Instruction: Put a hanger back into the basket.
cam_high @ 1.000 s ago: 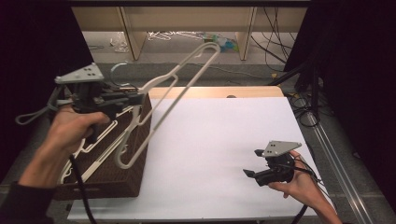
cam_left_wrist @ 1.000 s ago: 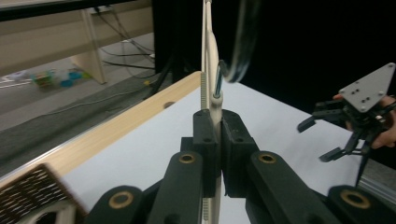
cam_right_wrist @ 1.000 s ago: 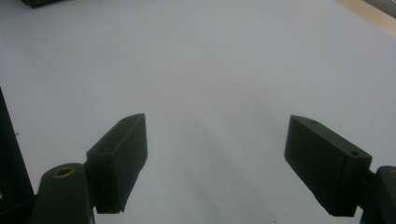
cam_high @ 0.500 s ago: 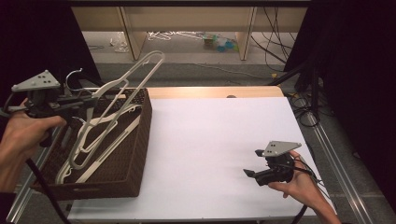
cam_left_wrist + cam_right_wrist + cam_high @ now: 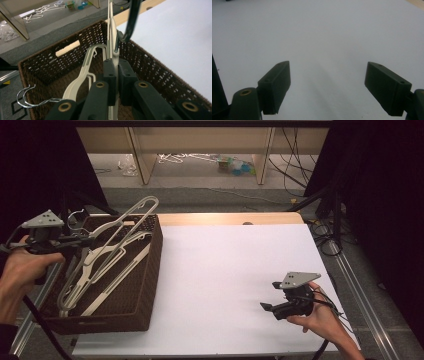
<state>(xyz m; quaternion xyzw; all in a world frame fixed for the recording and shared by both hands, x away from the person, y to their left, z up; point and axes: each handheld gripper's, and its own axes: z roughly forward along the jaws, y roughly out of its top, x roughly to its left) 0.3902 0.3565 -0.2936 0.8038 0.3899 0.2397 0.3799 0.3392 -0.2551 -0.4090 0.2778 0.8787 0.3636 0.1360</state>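
A cream hanger (image 5: 116, 236) is clamped edge-on between the closed jaws of the left gripper (image 5: 114, 72), held over the brown wicker basket (image 5: 150, 270) at the table's left. In the high view its loop is seen tilted up above the far rim. More hangers (image 5: 77, 82) lie inside the basket. The right gripper (image 5: 327, 85) is held wide open and empty over the white tabletop (image 5: 230, 270).
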